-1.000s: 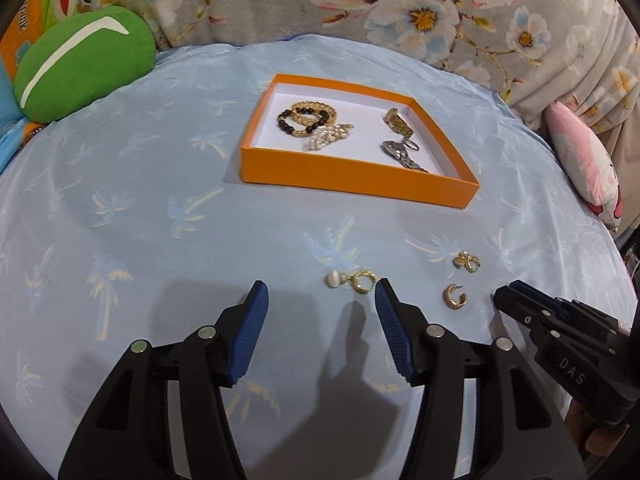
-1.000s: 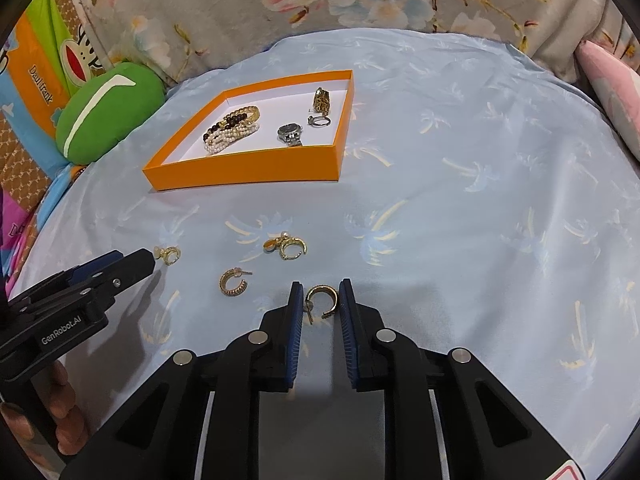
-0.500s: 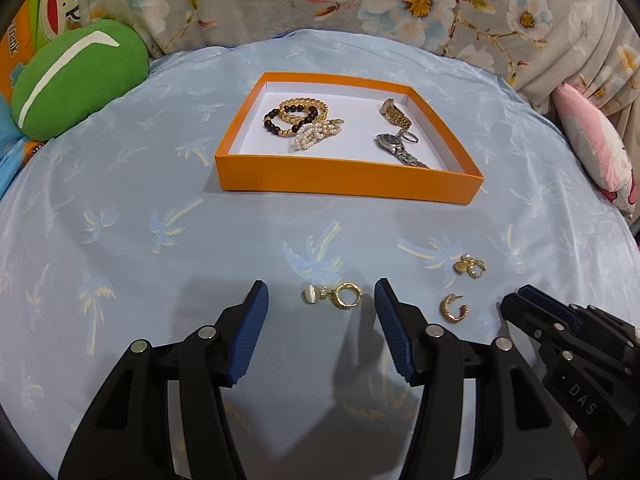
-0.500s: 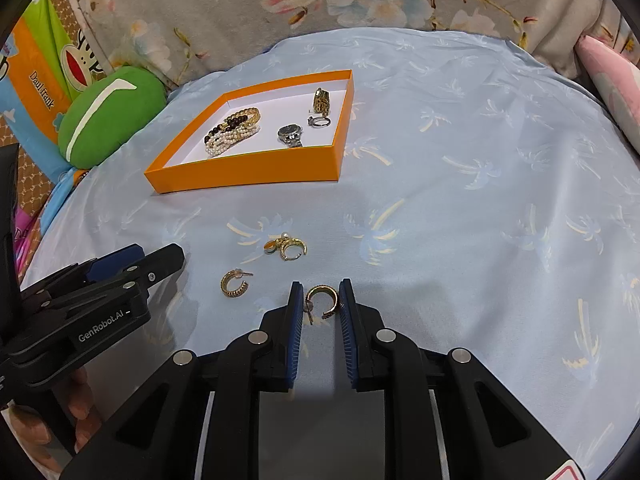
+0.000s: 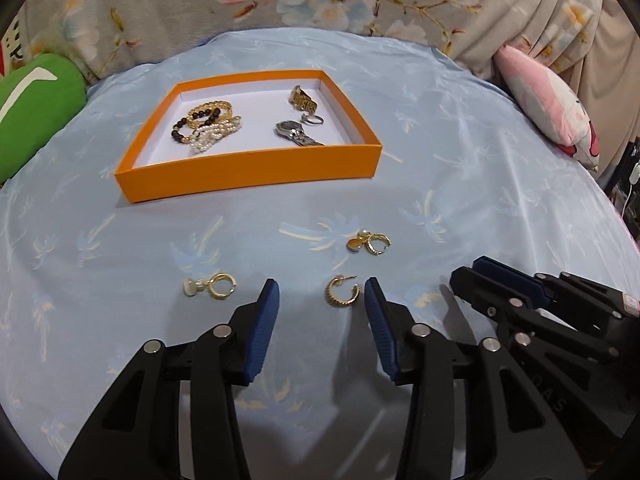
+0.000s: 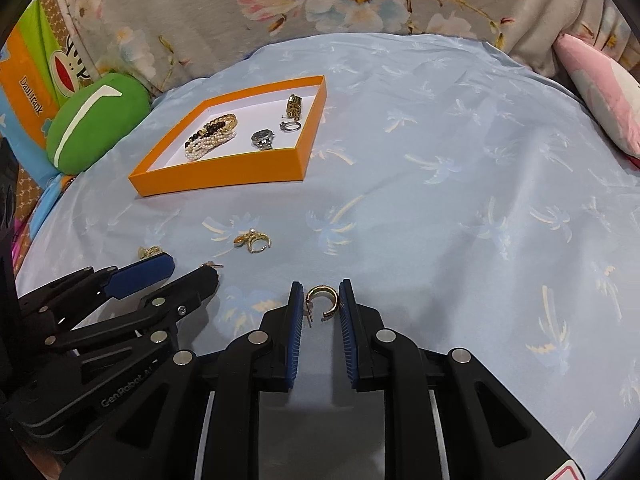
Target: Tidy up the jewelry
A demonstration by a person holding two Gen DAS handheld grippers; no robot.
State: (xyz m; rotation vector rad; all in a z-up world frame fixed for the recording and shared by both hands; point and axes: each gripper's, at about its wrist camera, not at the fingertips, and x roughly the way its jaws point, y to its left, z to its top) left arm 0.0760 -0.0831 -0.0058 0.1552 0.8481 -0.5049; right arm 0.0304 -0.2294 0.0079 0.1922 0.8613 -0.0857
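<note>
The left gripper [image 5: 320, 294] is closing its jaws around a ribbed gold hoop earring [image 5: 341, 291] lying on the blue palm-print sheet [image 5: 480, 184], the pads not yet touching it. The right gripper [image 6: 319, 300] is pinching another gold hoop earring [image 6: 322, 301] at its tips. Next, I judge, both need carrying to the orange tray [image 5: 248, 170], where bracelets and watches are already lying.

We count four gold earrings outside the box: one twisted hoop [image 5: 342, 293], one hoop with a pearl stud [image 5: 211, 285] at the near left, one with charms [image 5: 370, 242] farther right, and one plain hoop [image 6: 323, 301]. One orange box [image 5: 248, 168] holds three bead bracelets [image 5: 206, 128], two watches [image 5: 296, 136] and one ring [image 5: 312, 119]. We also count two grippers.
</note>
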